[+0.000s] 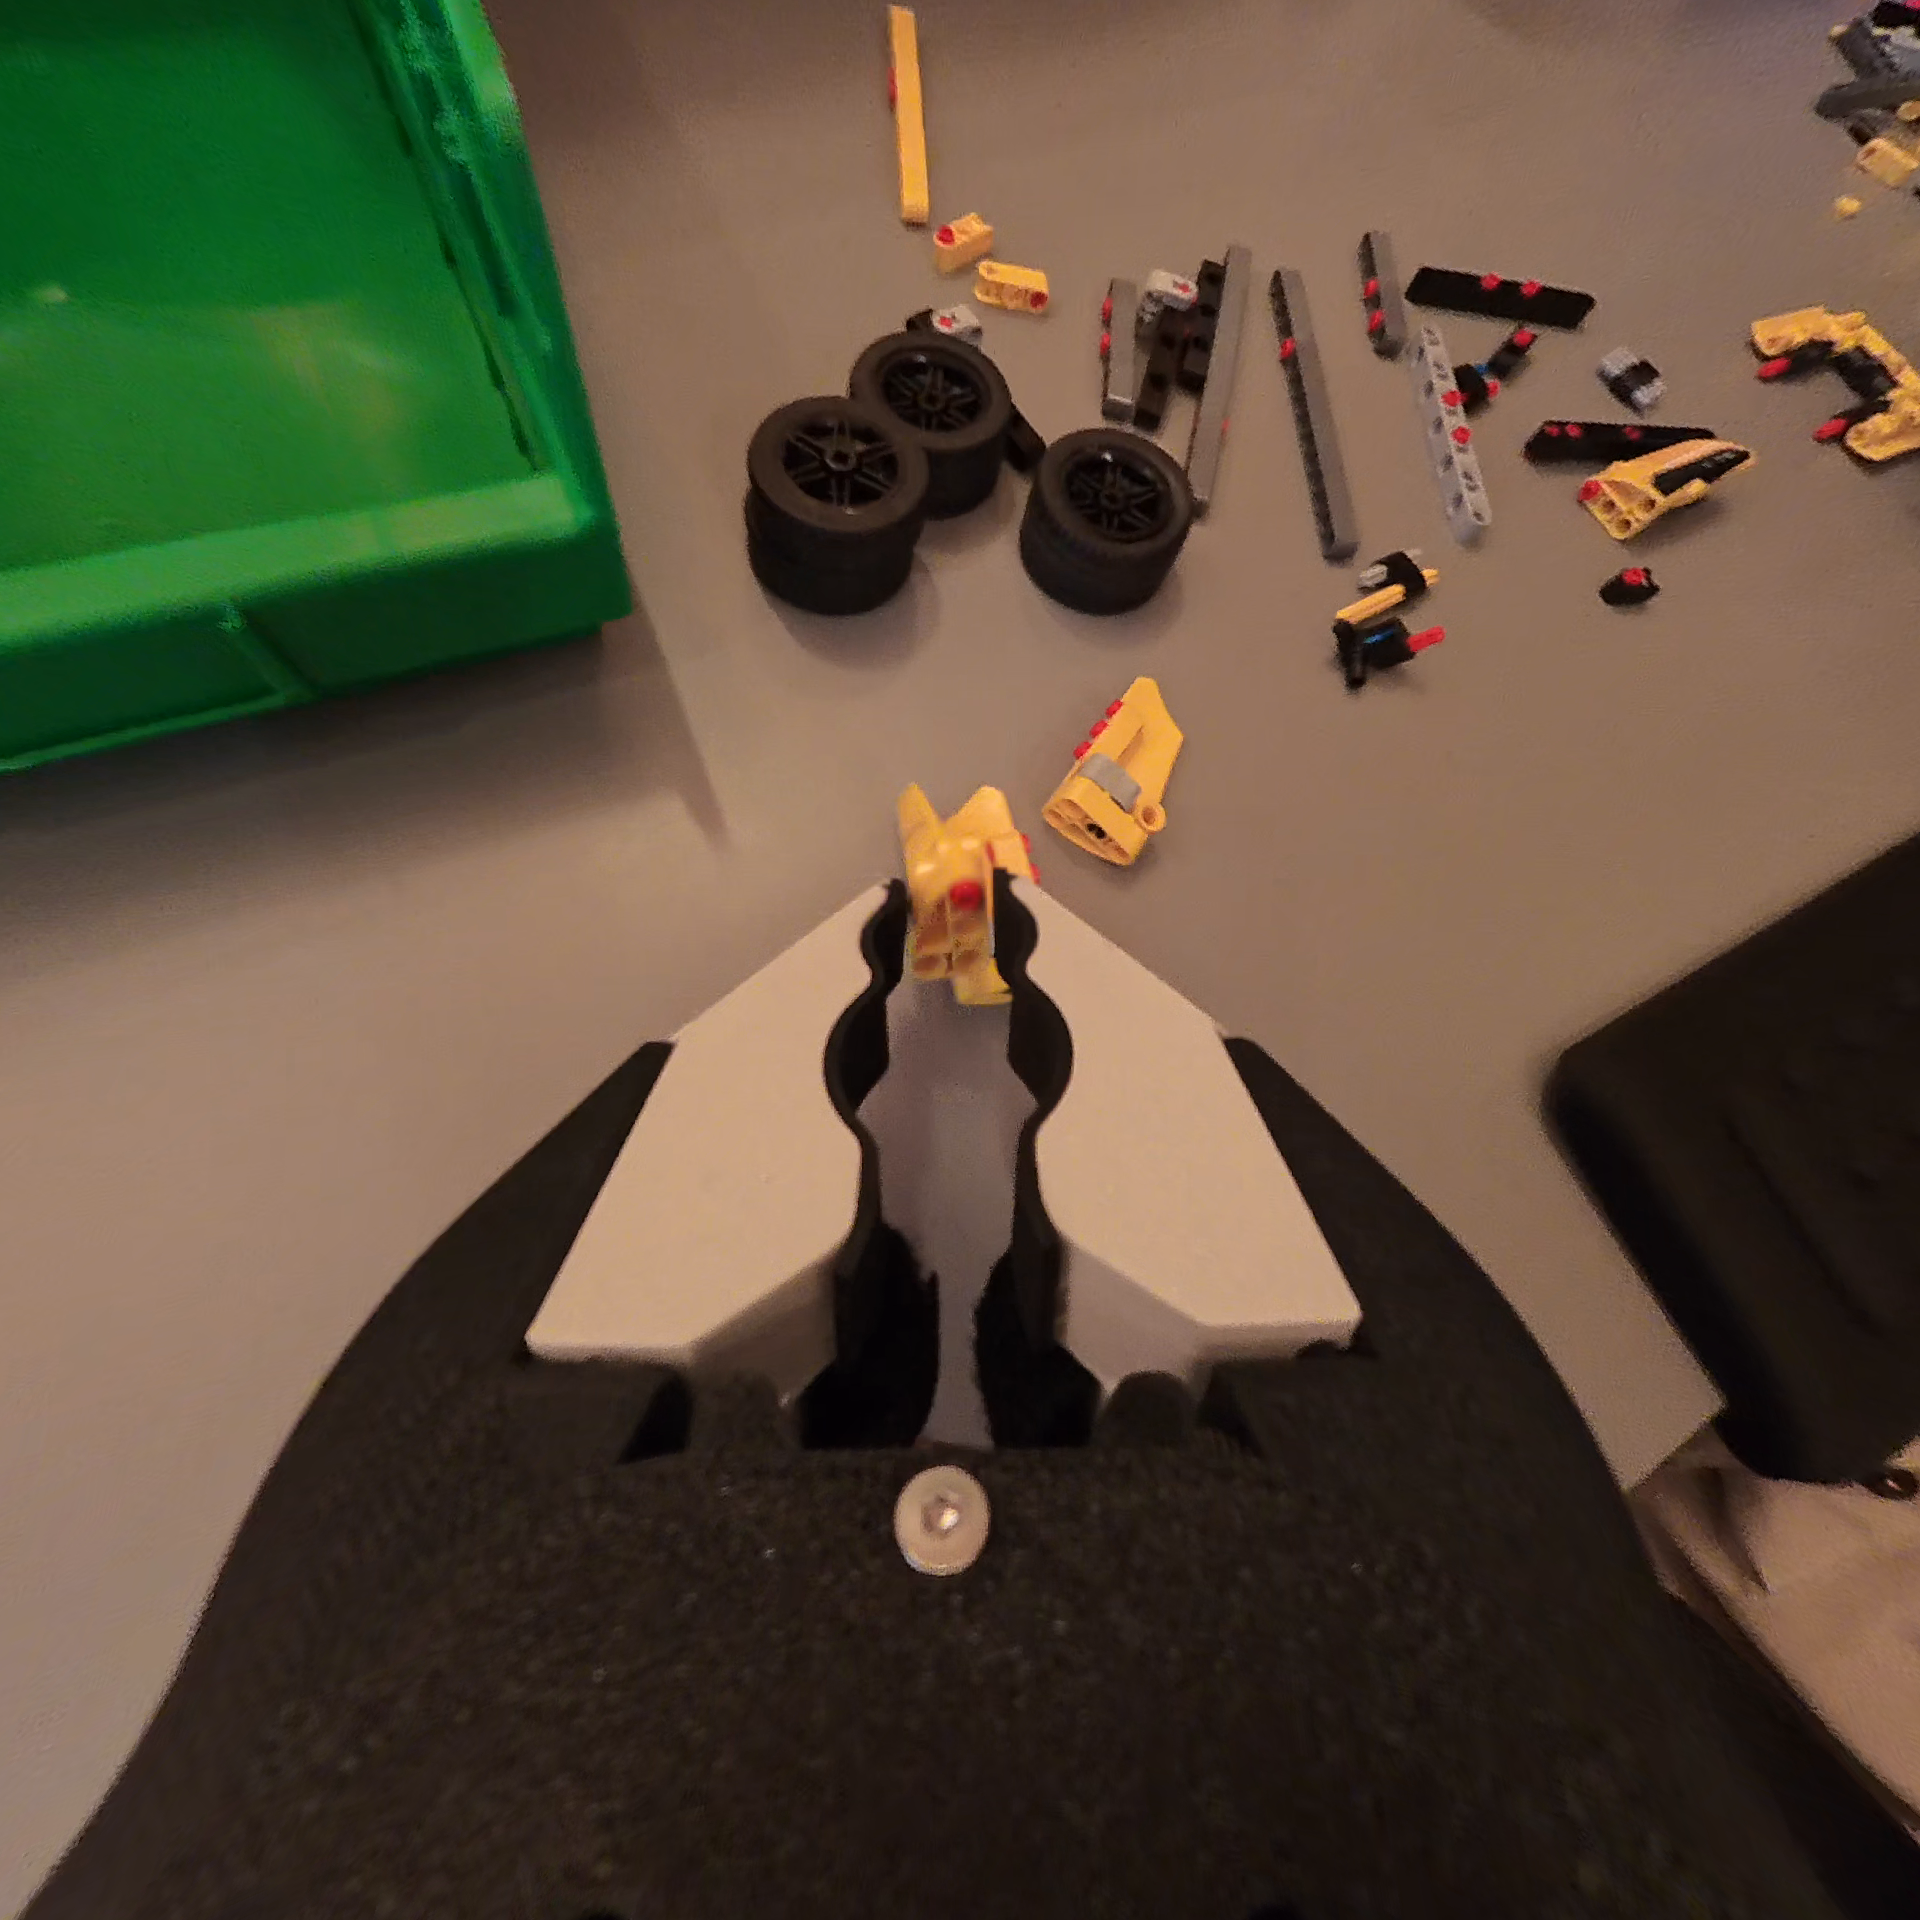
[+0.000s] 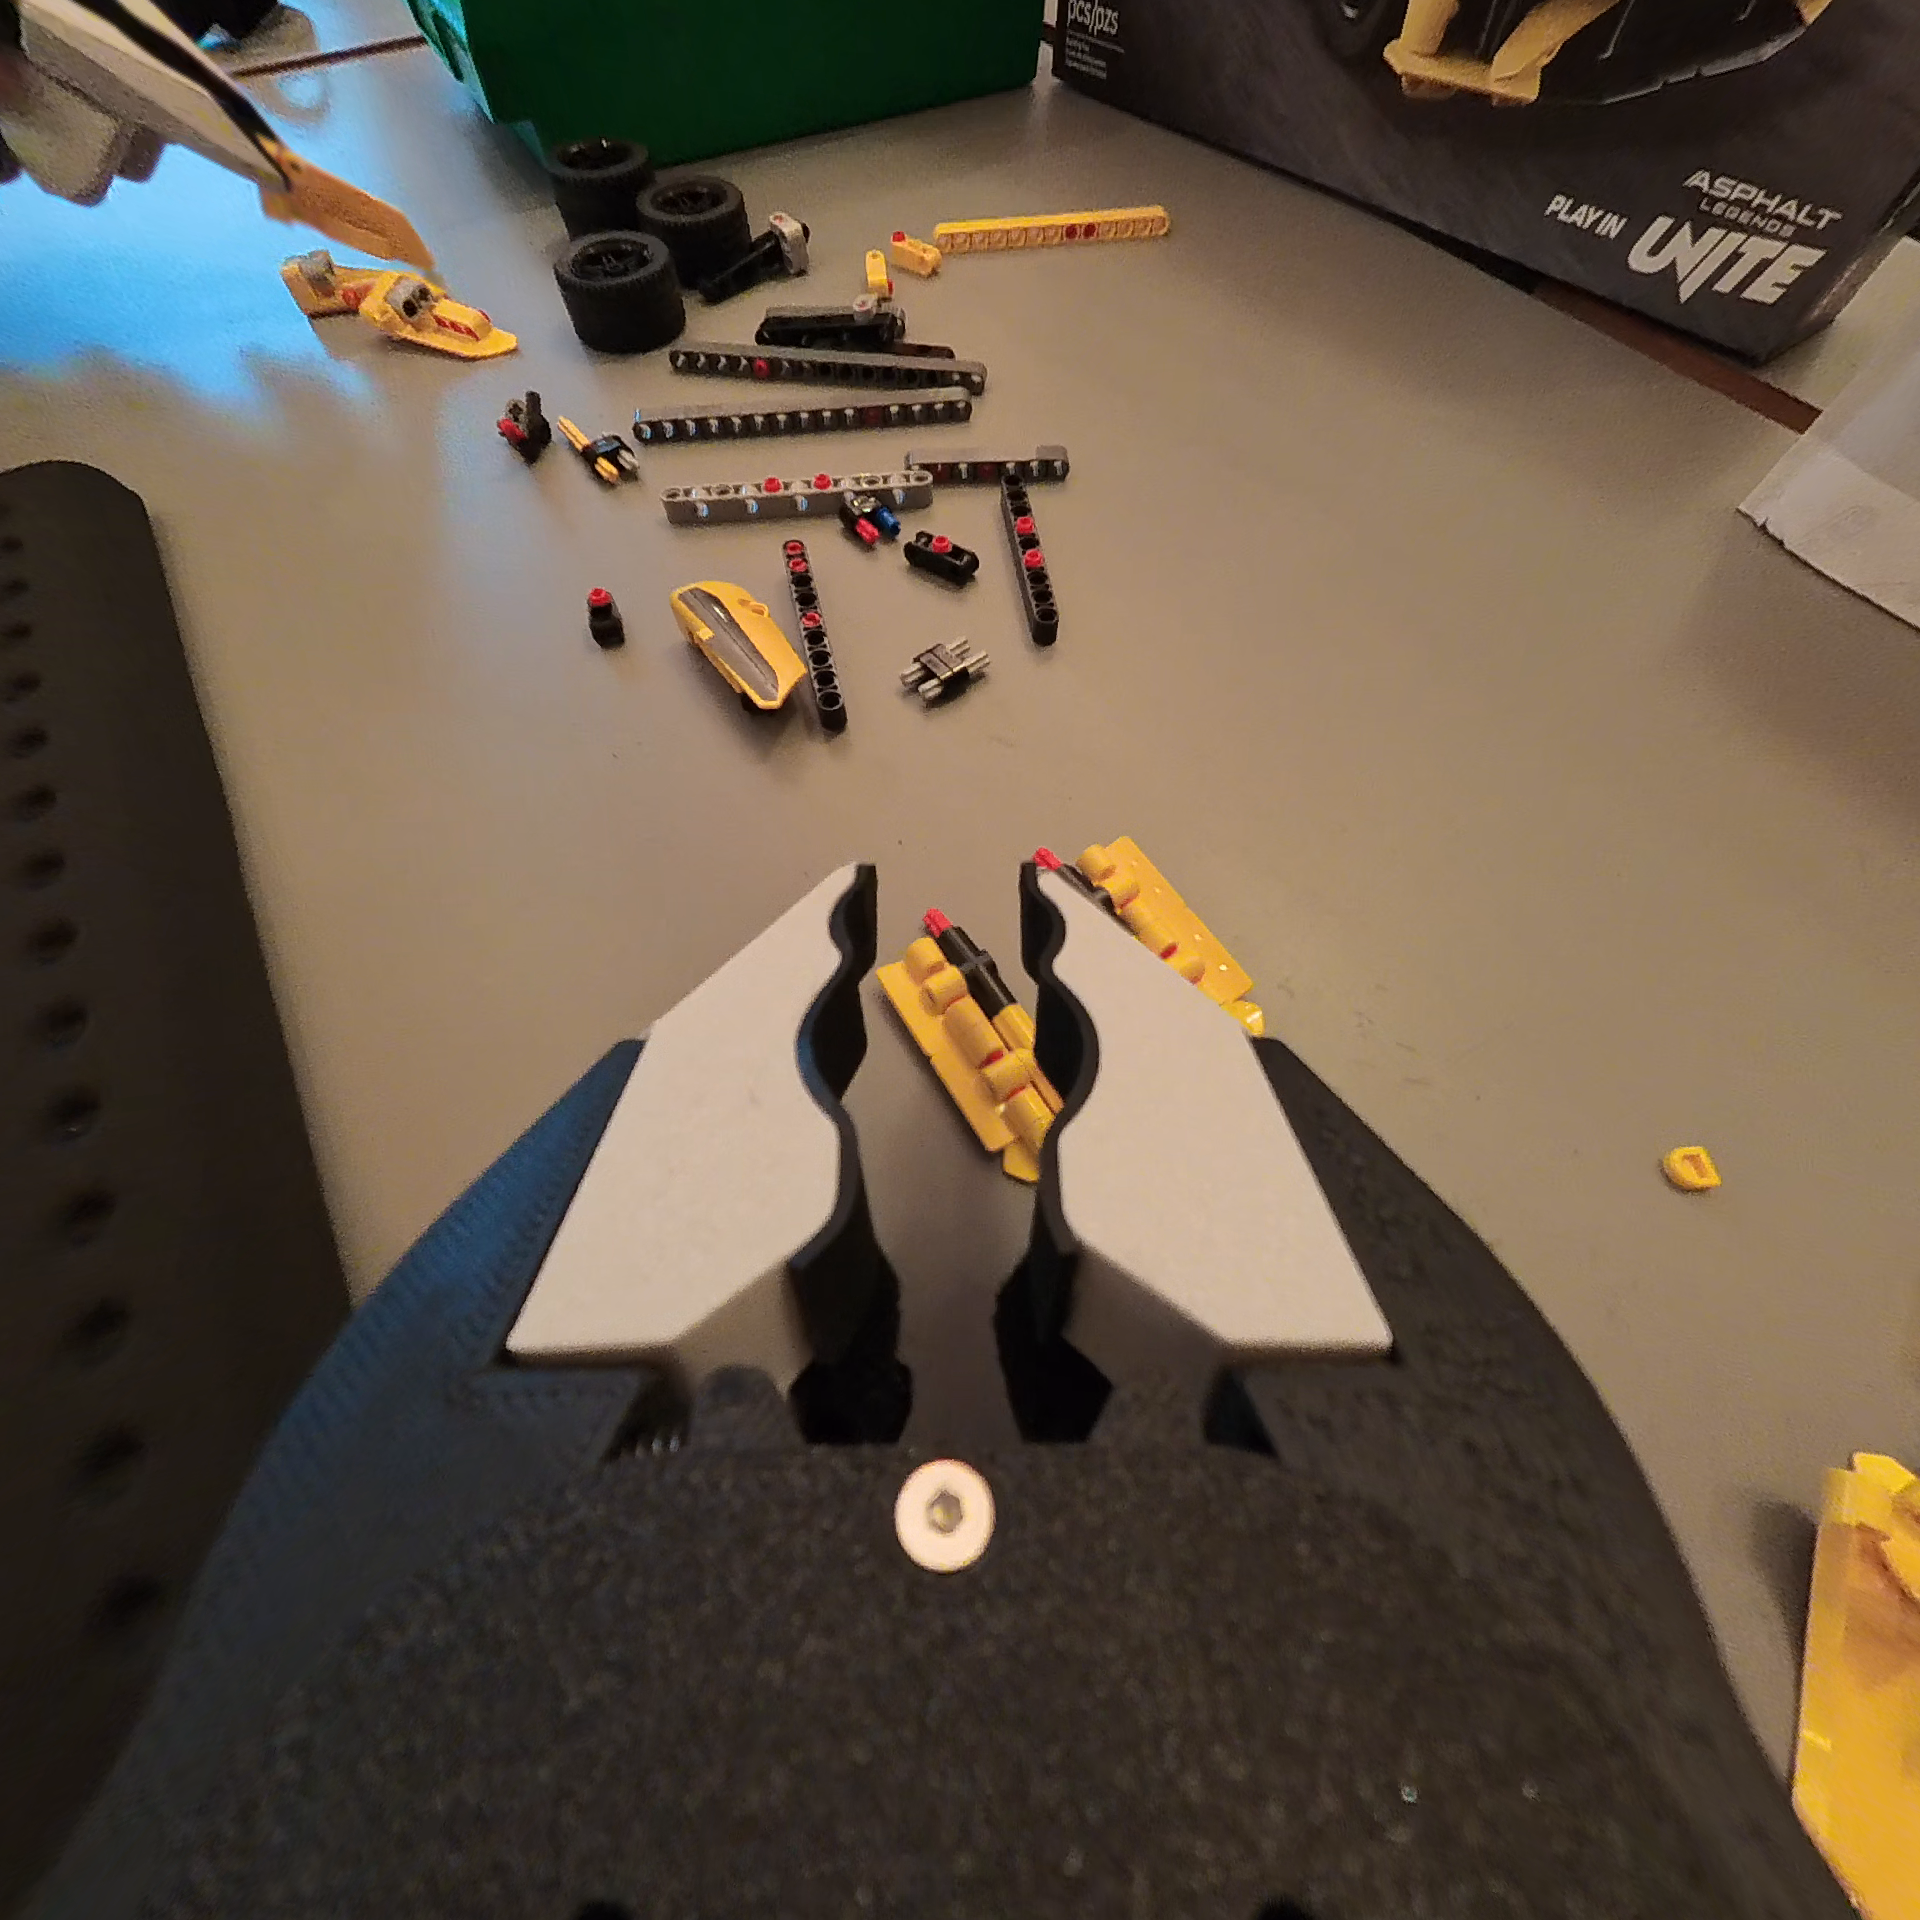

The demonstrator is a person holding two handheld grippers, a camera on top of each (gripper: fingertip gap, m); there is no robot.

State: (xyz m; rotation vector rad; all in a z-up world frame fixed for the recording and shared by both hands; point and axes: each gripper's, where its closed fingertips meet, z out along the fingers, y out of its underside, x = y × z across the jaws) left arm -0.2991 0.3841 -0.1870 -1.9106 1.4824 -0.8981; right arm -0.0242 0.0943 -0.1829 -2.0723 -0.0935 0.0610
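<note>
My left gripper is shut on a small yellow brick assembly with red pins and holds it above the grey table. A second yellow assembly lies just beyond it to the right. The left gripper also shows far off in the right wrist view, carrying the yellow piece. My right gripper is open, low over the table, its fingers on either side of a yellow hinged assembly with a black, red-tipped pin. Part of that assembly shows beyond the right finger.
A green bin stands at the left. Three black wheels and many loose beams and pins lie scattered mid-table. A printed dark box stands at the far right. A black perforated object lies left of the right gripper, a yellow piece right. Spacing between my two grippers at the tips: around 40 centimeters. To the black perforated object: right tips about 15 centimeters, left tips about 30 centimeters.
</note>
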